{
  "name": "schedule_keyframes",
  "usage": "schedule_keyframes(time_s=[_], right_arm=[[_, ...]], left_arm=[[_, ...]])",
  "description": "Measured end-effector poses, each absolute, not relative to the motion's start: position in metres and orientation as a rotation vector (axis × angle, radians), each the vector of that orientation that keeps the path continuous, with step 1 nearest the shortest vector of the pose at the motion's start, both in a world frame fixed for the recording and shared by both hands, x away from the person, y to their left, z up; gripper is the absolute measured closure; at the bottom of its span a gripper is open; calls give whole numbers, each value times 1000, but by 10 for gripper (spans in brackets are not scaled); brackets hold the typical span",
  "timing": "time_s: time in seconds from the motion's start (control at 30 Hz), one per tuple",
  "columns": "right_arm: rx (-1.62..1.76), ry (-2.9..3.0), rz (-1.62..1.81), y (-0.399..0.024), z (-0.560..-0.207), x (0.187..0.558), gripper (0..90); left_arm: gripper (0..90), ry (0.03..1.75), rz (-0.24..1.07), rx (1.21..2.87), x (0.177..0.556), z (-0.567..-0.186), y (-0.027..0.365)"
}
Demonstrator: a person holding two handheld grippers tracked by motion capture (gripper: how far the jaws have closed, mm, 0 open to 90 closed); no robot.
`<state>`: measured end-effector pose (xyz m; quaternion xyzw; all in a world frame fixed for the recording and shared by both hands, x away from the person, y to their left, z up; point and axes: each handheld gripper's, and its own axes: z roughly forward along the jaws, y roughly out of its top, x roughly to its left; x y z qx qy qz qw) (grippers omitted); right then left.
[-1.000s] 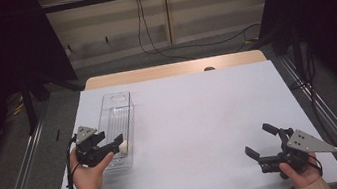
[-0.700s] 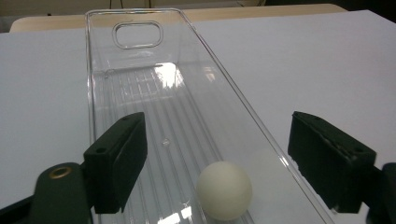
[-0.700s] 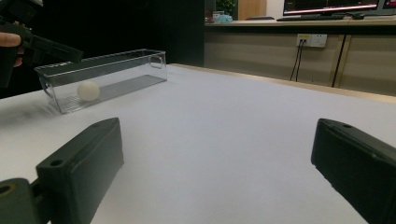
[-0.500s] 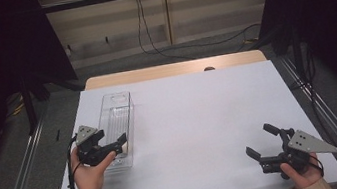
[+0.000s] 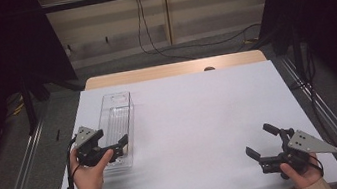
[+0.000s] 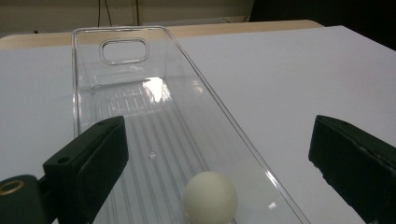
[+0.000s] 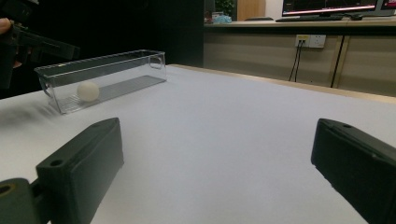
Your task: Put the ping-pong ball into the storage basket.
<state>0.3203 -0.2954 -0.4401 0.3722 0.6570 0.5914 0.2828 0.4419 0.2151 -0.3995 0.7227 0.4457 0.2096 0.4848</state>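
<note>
At the left of the high view, the left hand-held gripper hangs over the near end of a clear bin, held by the left hand. Its jaws have just been opening and now stand wide apart, with nothing pressed between them. In the left gripper view the bin runs away from the camera, with a handle cut-out at its far end. A white ball lies on the ribbed floor of the bin at its near end, below and between the jaws and touching neither of them. The bin stands on the white counter, near its left edge.

The middle of the counter is bare white sheet. At the right, near the front edge, the right hand-held gripper sits low over the counter in the right hand. Its jaws are wide apart too, and they hold nothing. The right gripper view looks across the counter to the bin well away, with the ball inside, at the end nearer the left gripper.
</note>
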Motion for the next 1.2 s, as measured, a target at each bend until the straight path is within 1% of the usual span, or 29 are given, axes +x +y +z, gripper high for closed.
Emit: schedule_keyframes(time_s=[0.27, 1.2], right_arm=[[998, 1759, 1584, -295, -440, 320, 18], [999, 1750, 1592, -296, -439, 320, 18]], left_arm=[[23, 1056, 516, 1745, 437, -399, 218], [24, 996, 558, 1668, 417, -399, 221]])
